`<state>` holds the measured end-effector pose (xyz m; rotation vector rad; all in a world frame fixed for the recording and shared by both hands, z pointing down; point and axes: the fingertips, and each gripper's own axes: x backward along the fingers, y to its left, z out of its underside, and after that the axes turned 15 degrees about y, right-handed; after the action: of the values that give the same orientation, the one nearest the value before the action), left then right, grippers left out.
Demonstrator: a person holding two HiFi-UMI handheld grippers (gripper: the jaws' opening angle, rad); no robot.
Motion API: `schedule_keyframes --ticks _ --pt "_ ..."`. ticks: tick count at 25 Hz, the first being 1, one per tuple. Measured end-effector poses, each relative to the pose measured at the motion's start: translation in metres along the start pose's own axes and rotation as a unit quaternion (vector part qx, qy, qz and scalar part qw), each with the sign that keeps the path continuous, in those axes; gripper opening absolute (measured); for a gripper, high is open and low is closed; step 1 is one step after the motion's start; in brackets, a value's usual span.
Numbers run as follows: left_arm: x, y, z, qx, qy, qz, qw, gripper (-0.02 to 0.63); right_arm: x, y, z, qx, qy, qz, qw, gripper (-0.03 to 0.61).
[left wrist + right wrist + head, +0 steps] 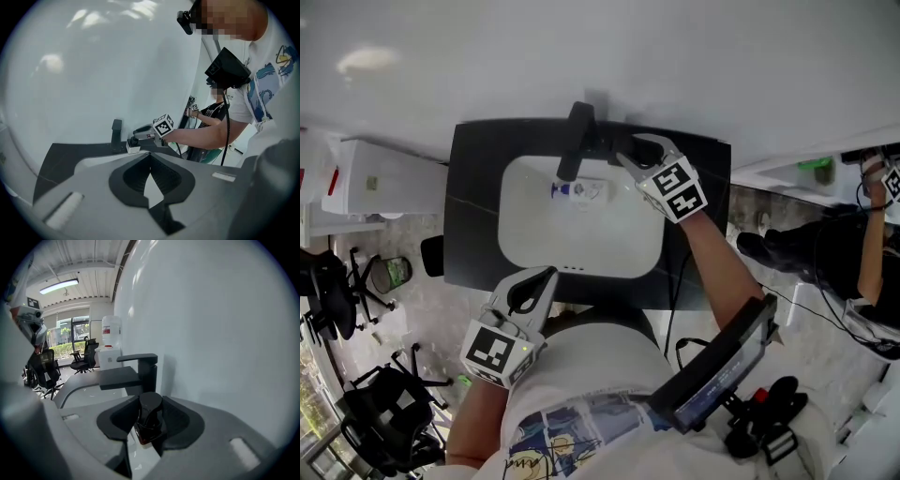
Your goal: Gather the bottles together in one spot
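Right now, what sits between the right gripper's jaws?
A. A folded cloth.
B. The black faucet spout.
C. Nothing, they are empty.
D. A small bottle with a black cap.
D: in the right gripper view, the right gripper has its pads pressed on a small black-capped bottle, and the faucet stands apart behind it.
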<state>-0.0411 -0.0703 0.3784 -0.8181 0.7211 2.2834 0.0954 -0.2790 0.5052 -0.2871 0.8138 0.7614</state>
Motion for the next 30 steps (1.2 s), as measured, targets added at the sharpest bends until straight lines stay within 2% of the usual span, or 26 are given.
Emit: schedule_keyframes --ticks 10,18,22,30 --pt "-0.003 0.001 -0.002 0.014 -0.001 -0.020 0.9997 0.003 -0.006 -0.036 -0.011 -0.006 -0.027 -0.006 1.000 0.152" --pt "-0.005 0.000 -0.009 0.004 0.002 -0.018 0.9998 0.003 -0.009 -0.039 -0.009 -0.012 -0.047 -0.016 0.999 0.158" --pt "-0.002 -0.005 -0.012 -0.003 0.000 -0.012 0.9999 0.003 -0.004 -0.042 -0.007 -0.031 -0.047 -0.011 0.998 0.218" --pt "0.001 -0.009 -0.006 -0.011 -0.002 0.002 0.9999 0.003 0.019 -0.042 0.007 -0.059 -0.052 0.011 0.997 0.227"
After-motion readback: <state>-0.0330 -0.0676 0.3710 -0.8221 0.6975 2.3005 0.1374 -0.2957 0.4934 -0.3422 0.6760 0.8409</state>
